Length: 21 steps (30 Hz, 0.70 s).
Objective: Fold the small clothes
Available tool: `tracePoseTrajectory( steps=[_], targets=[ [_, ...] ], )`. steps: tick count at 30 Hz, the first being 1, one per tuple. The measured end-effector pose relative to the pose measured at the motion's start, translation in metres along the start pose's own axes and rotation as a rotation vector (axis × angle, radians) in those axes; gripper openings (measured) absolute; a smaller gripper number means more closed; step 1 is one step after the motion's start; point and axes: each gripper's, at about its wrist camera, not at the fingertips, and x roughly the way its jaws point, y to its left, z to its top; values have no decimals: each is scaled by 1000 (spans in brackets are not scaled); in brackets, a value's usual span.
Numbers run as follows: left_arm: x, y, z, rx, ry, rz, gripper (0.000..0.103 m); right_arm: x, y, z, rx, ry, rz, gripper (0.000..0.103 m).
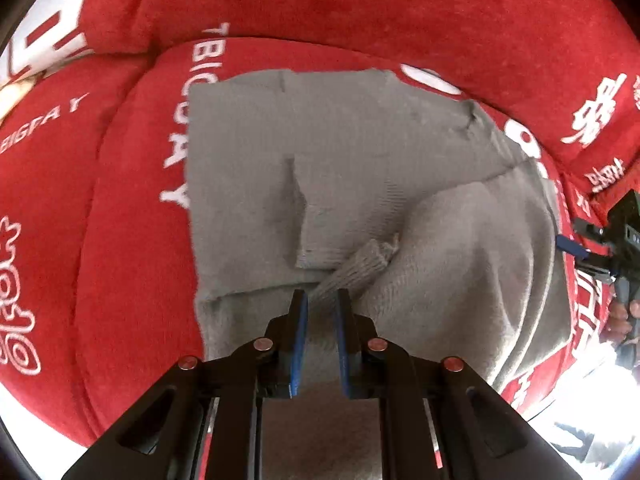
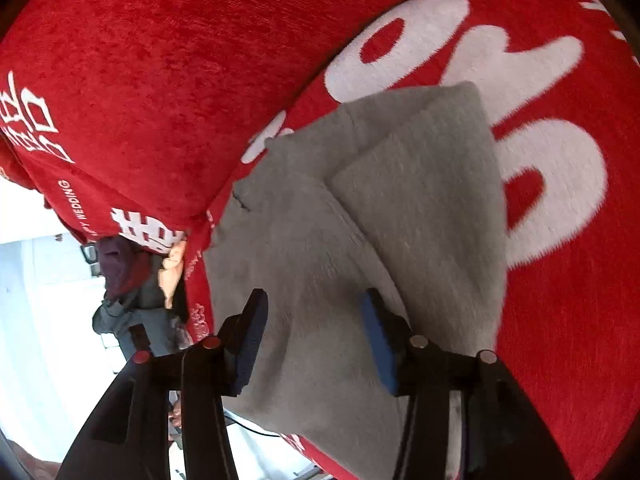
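Note:
A grey knitted garment [image 1: 360,152] lies partly folded on a red seat cushion [image 1: 132,240] with white lettering. My left gripper [image 1: 323,300] points steeply down at its near edge and is shut on a bunched ribbed strip of the grey knit [image 1: 360,264]. In the right wrist view the same garment [image 2: 420,200] shows a folded layer on top. My right gripper [image 2: 316,320] hovers over its near part, jaws apart, nothing pressed between the pads. It also shows at the left wrist view's right edge as the right gripper [image 1: 580,248], beside the garment's side.
A red back cushion [image 1: 360,8] rises behind the seat, and another red cushion [image 2: 140,100] bulges left of the garment. A person's hand [image 2: 174,268] shows past the seat's edge. The pale floor [image 2: 40,300] lies beyond that edge.

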Motion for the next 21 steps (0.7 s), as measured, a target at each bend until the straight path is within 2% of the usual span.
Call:
tracePoseTrajectory(
  steps=[4, 8, 10, 11, 12, 13, 15, 17, 21],
  targets=[
    [5, 1, 5, 18, 27, -37, 15, -6, 10, -35, 11, -25, -23, 53],
    [7, 0, 4, 46, 88, -22, 15, 1, 18, -77, 34, -49, -71, 53],
    [2, 0, 3, 50, 79, -20, 16, 11, 19, -97, 39, -51, -110, 53],
    [-1, -1, 2, 58, 77, -14, 39, 17, 17, -104, 48, -45, -125, 53],
    [-2, 0, 2, 60, 76, -5, 86, 24, 15, -111, 59, -38, -142, 53],
    [-4, 1, 1, 58, 62, 13, 103, 32, 11, -118, 69, -32, -167, 53],
    [-8, -1, 0, 70, 34, 30, 102, 40, 10, -126, 66, -39, -186, 53],
    [-3, -1, -1, 72, 48, 36, 102, 41, 12, -130, 45, -61, -202, 53],
    [5, -4, -2, 86, 51, 61, 101, 44, 16, -128, 34, -53, -225, 54]
  ],
)
